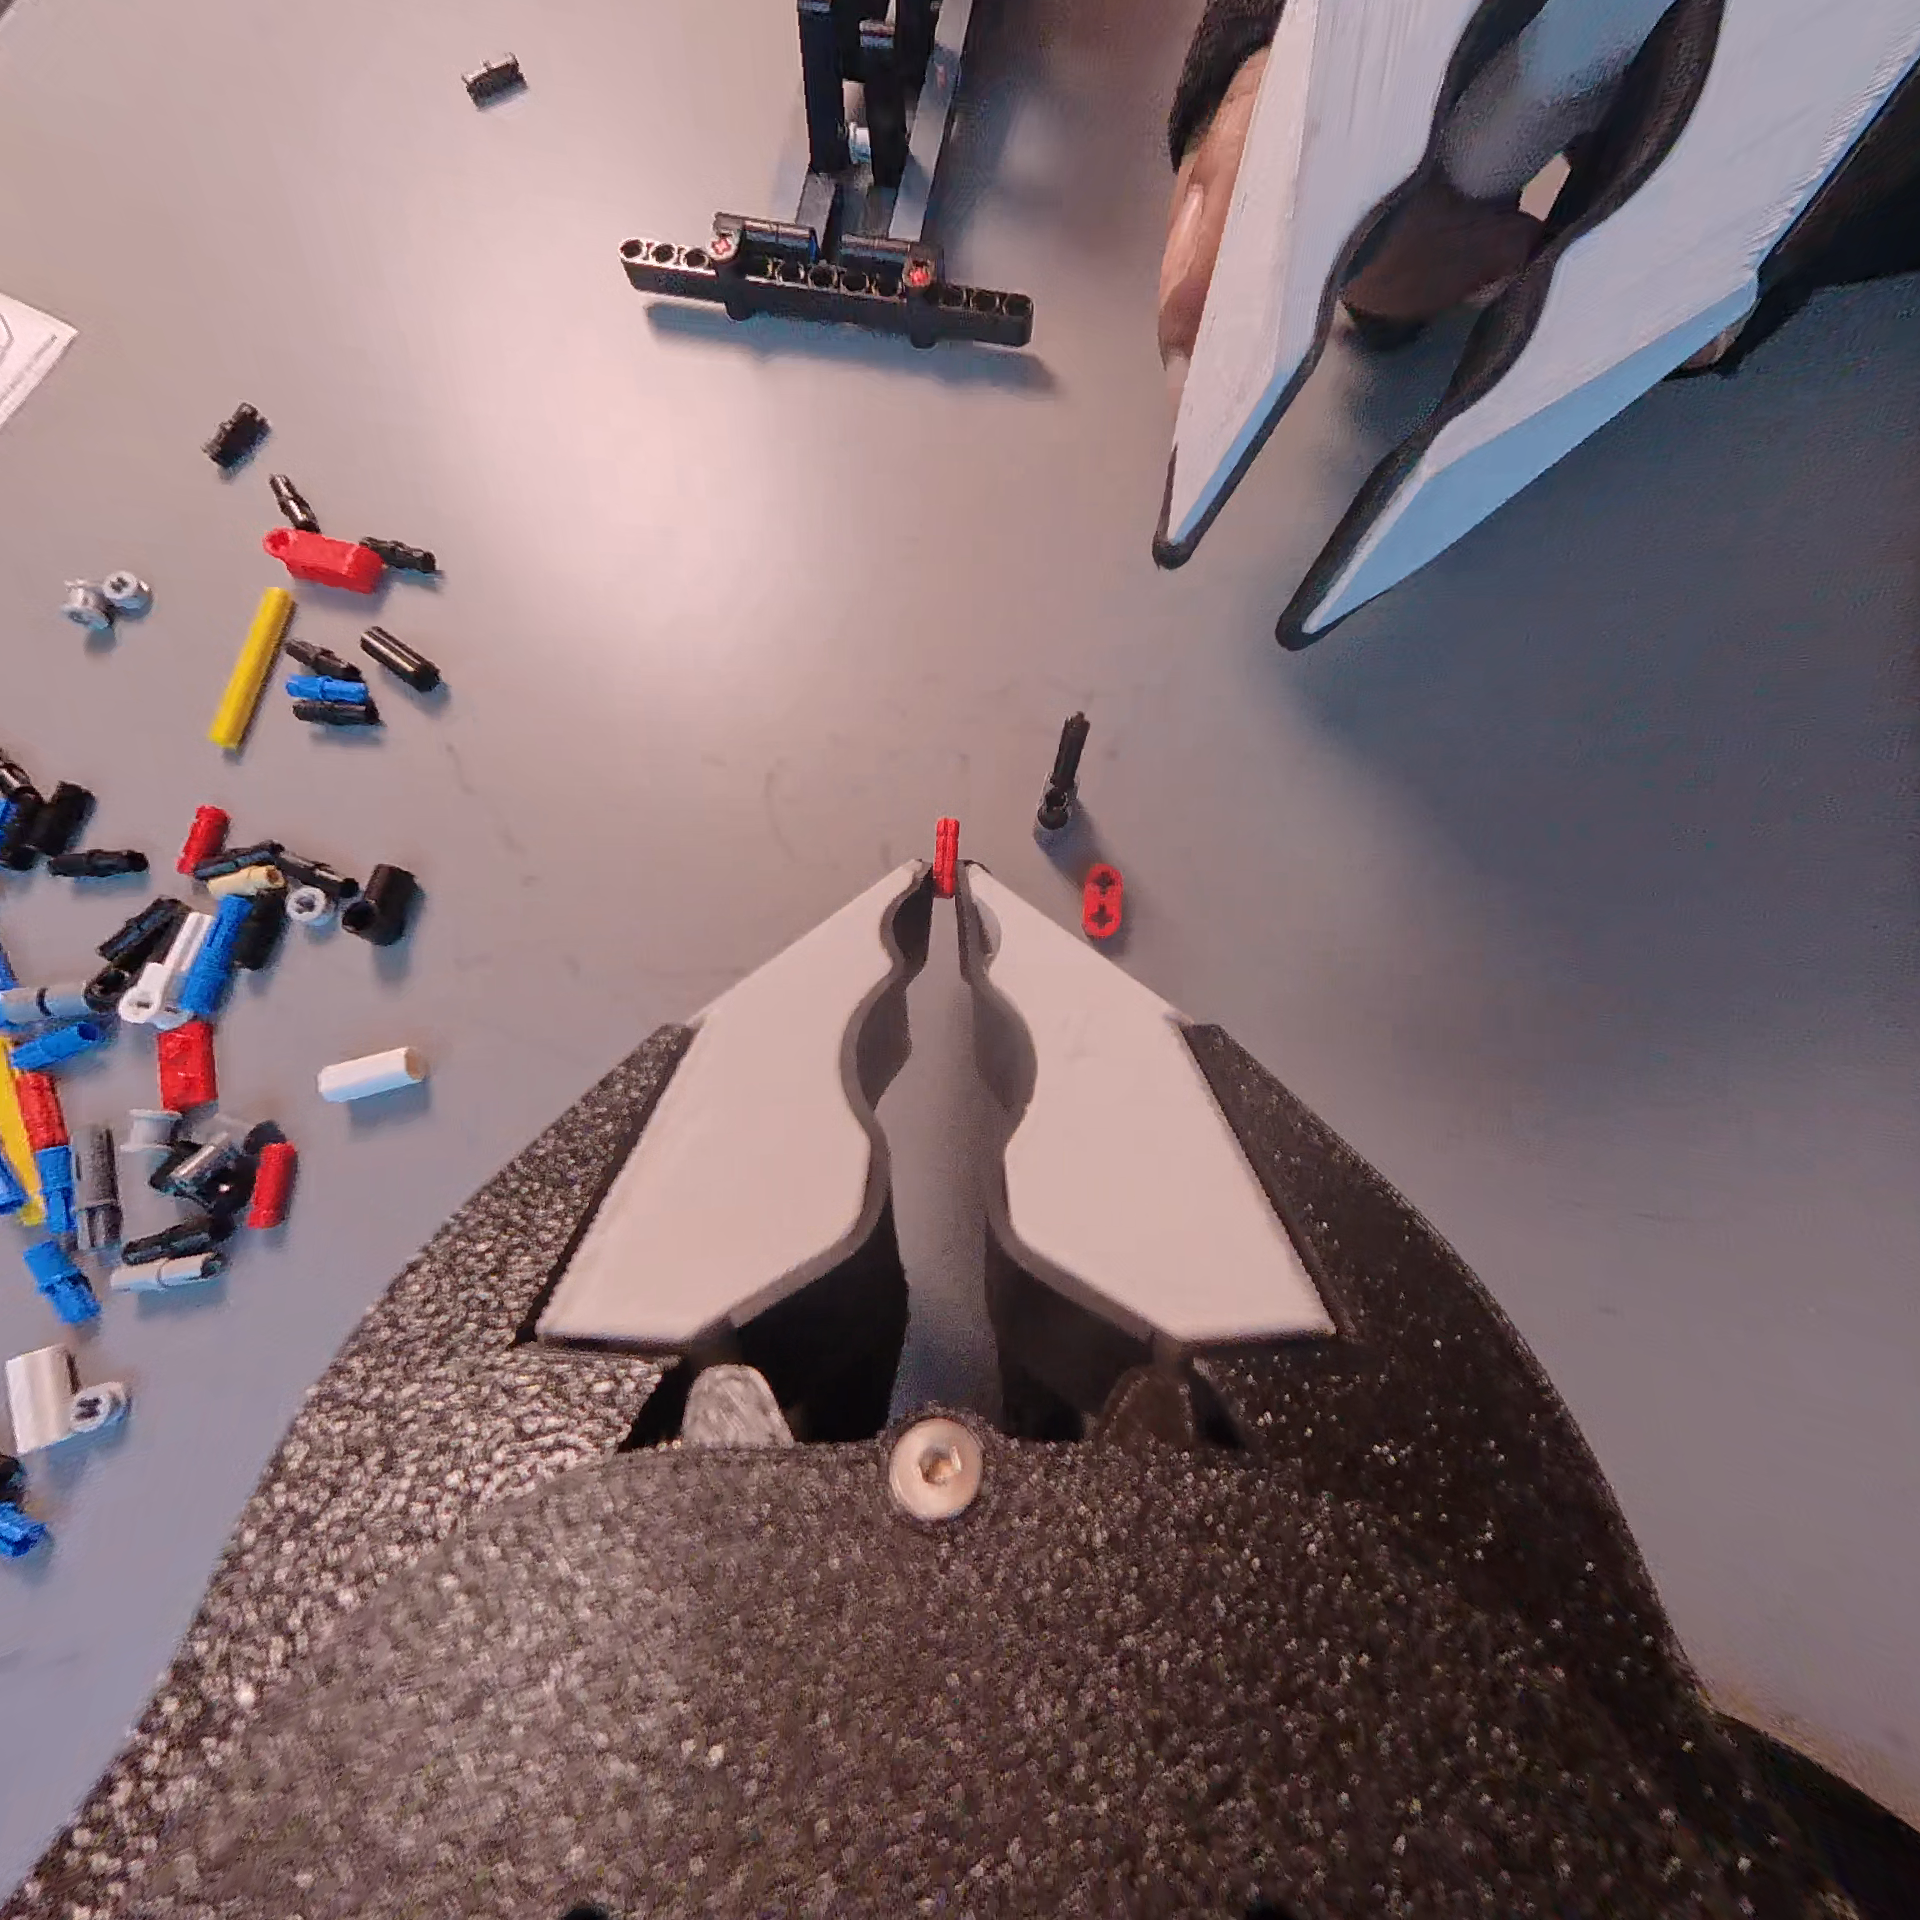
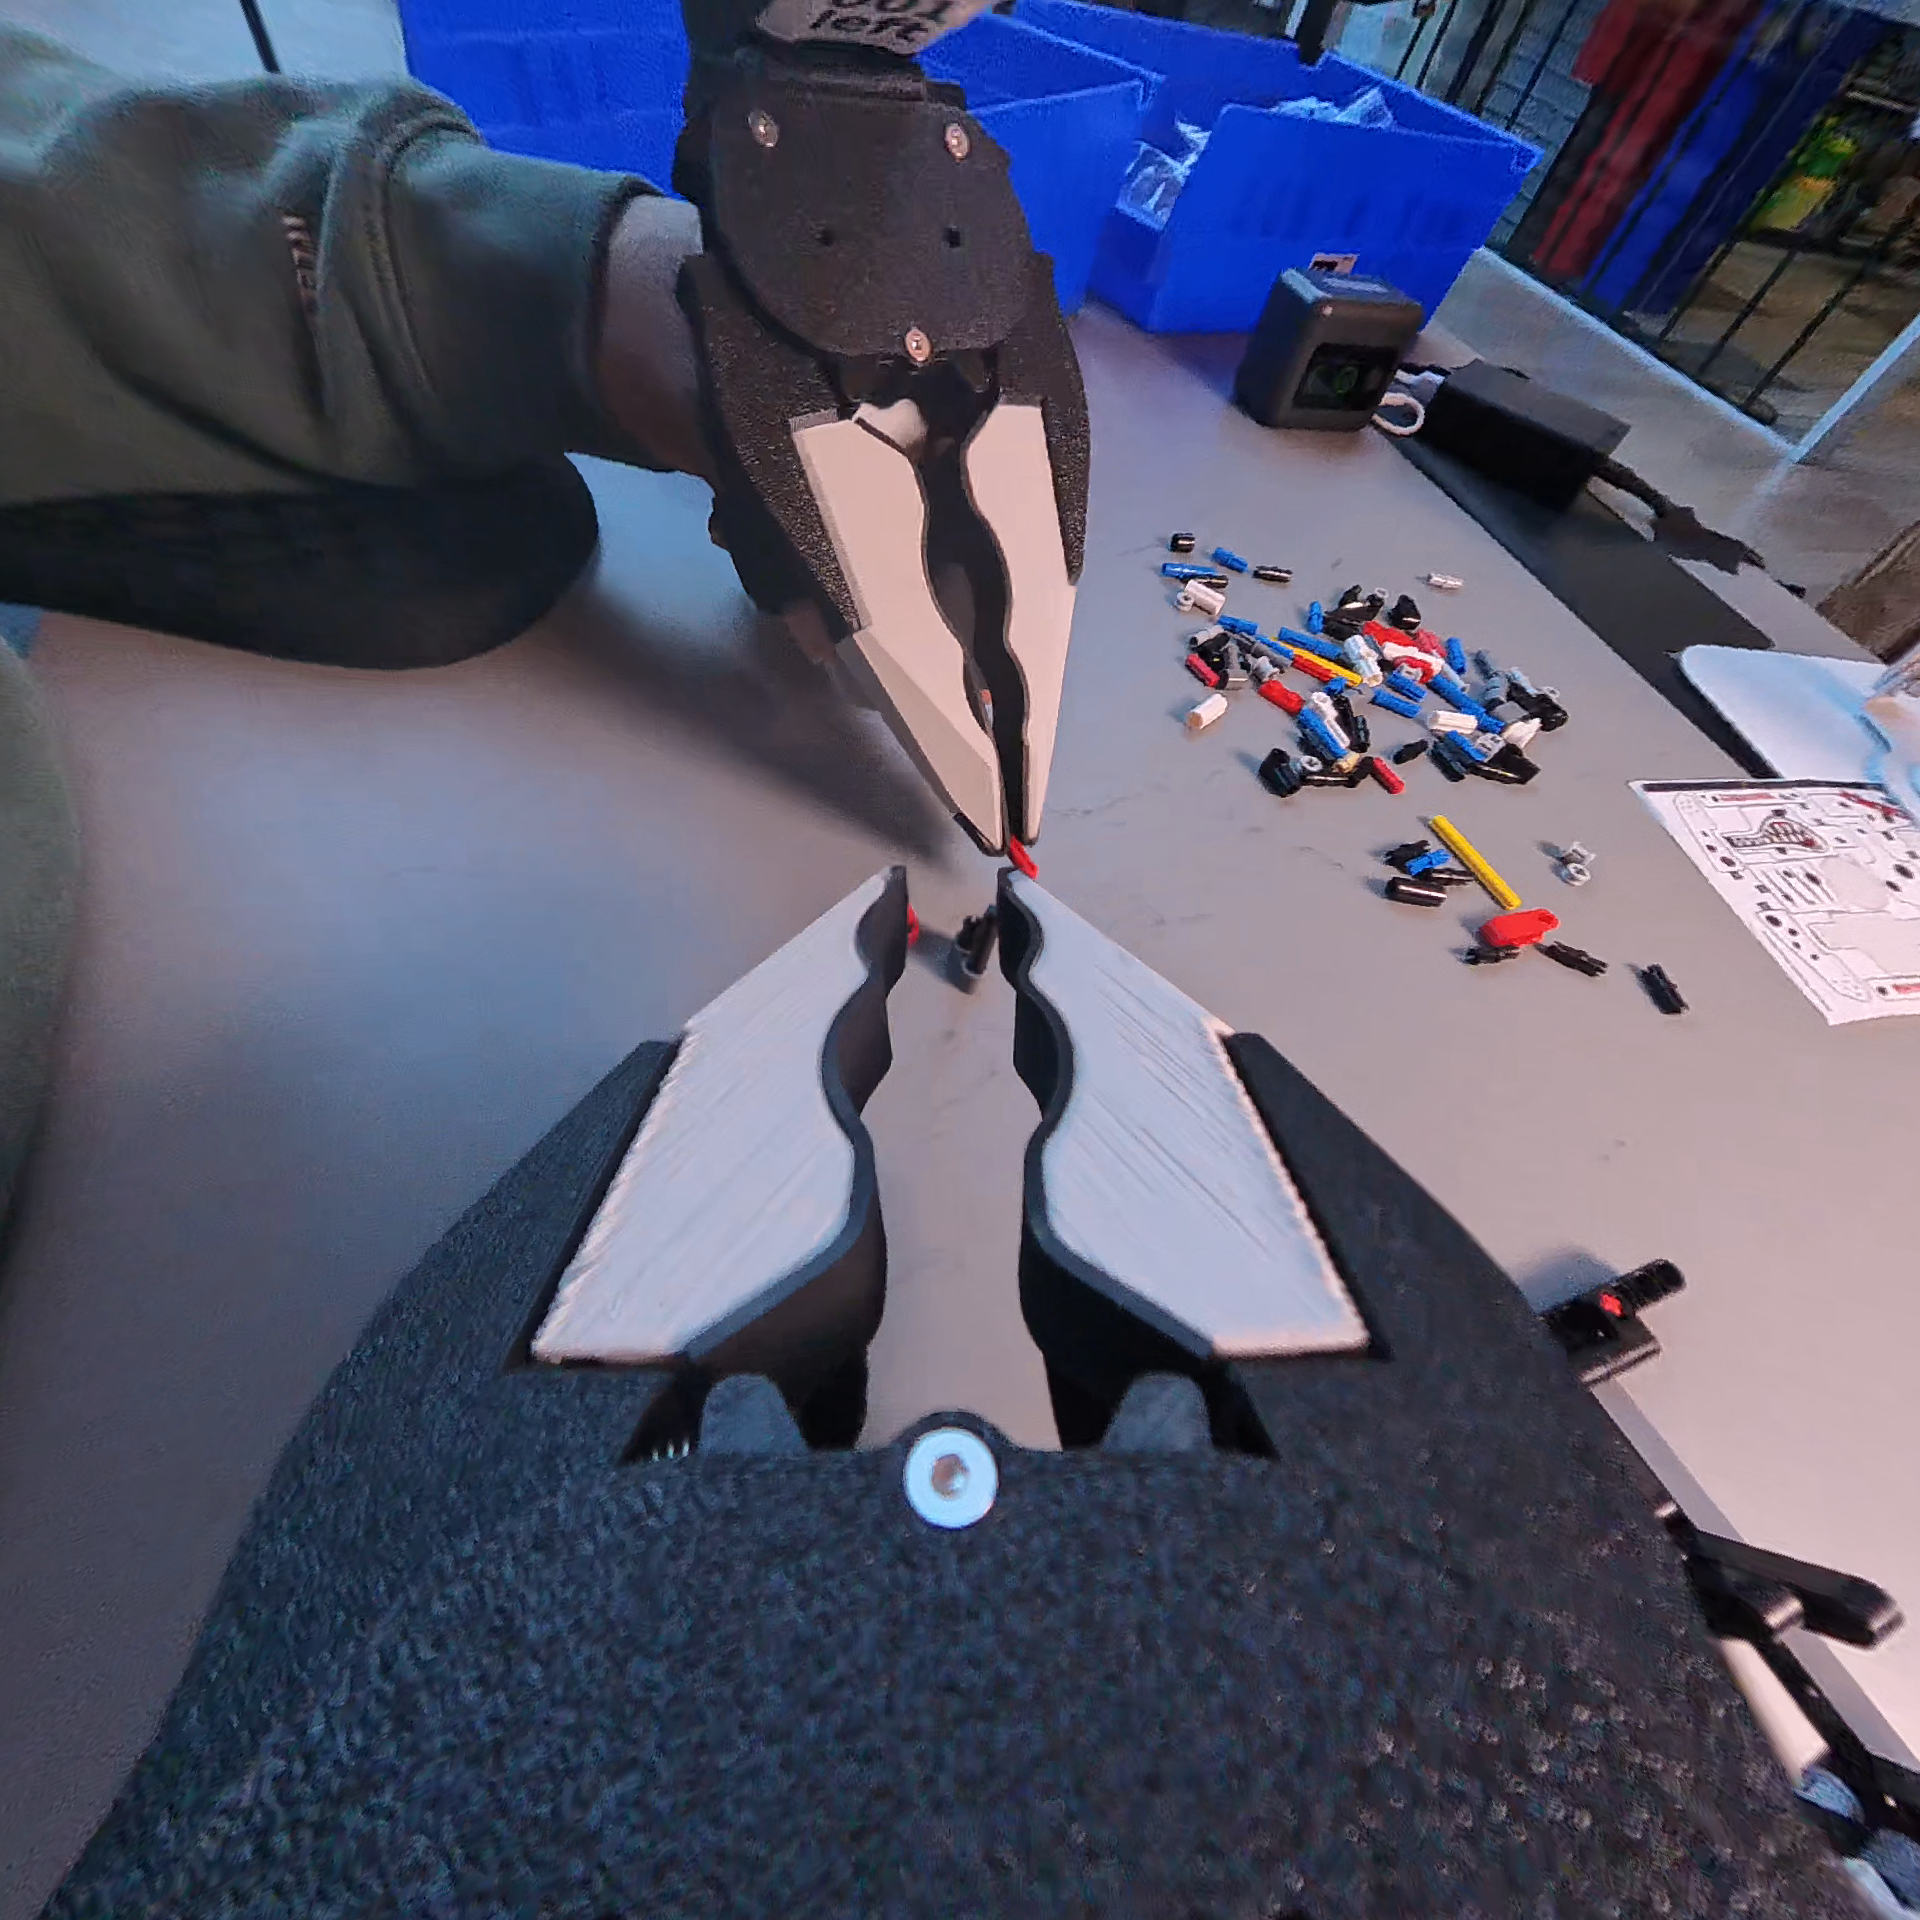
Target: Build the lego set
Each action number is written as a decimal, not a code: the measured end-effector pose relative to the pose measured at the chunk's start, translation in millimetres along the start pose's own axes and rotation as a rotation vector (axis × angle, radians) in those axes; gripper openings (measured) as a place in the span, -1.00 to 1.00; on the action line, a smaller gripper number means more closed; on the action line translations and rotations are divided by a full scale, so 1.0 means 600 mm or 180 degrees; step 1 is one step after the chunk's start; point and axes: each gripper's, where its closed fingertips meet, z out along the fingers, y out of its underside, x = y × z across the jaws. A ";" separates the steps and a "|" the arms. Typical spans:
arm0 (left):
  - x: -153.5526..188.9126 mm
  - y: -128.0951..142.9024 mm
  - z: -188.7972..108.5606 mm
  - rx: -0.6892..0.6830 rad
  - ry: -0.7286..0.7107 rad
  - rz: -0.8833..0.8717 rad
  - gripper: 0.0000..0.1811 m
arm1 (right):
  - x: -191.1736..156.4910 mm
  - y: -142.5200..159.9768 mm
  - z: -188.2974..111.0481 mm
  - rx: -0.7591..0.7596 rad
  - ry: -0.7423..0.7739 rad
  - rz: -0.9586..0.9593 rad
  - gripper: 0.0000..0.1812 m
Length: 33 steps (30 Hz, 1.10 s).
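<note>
Worktop (image 1: 1558, 1039), grey. Black frame assembly (image 1: 831, 275) at the far side, part-built. Loose parts pile (image 1: 156, 1039) well left. Right gripper (image 1: 1236, 587) hovers with jaws parted, empty. Left gripper (image 1: 945, 873) pinches small red pin (image 1: 945, 854). Likely step: mating pin with black axle pin (image 1: 1062, 774) or red connector (image 1: 1101, 900) just beside; needs fine alignment.

Grey worktop (image 1: 1455, 935), and there's a loose scatter of small red, blue, black and white pieces (image 2: 1371, 696) on it, a yellow rod (image 1: 251, 665), a black beam assembly (image 1: 831, 275), a printed sheet (image 2: 1808, 883) and blue bins (image 2: 1299, 197) at the far edge.
</note>
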 end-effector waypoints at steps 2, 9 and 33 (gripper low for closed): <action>0.006 0.008 0.002 -0.0087 0.0084 -0.0031 -0.95 | 0.000 0.001 -0.001 -0.0003 -0.0005 0.0006 -0.82; 0.035 0.008 -0.005 -0.0059 0.0414 -0.0007 -0.80 | 0.009 0.000 -0.009 0.0052 0.0019 0.0149 -0.82; 0.082 -0.077 -0.034 0.0790 0.0605 0.0422 -0.92 | -0.011 -0.012 -0.005 0.0150 -0.0059 -0.0011 -0.87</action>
